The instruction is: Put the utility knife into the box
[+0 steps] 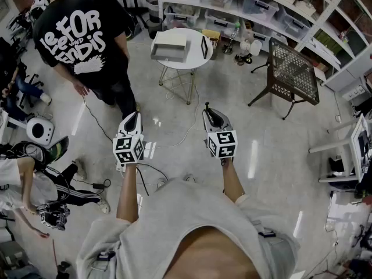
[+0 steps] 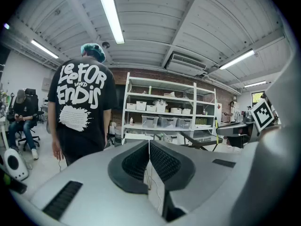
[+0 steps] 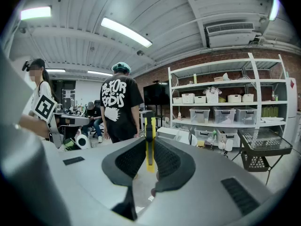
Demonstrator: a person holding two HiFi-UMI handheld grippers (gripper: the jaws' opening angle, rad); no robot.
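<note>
Utility knife [image 3: 149, 131] stands upright, clamped between the right gripper's [image 3: 149, 142] jaws; left gripper's [image 2: 149, 145] jaws closed

The only words you can read stand on the back of the black T-shirt [image 1: 81, 36] worn by the person [image 1: 110, 92] ahead of you. They are big white hand-drawn letters, "Le FOR" on the upper line and "ENDIS" below it, with a tiny word wedged between them that looks like "und". Under the lettering sits a ragged white patch [image 2: 74, 118] filled with fine print, too small to read. The cubes on your left gripper [image 1: 134, 116] and right gripper [image 1: 210, 113] carry black-and-white square markers — patterns only, no letters or digits.
</note>
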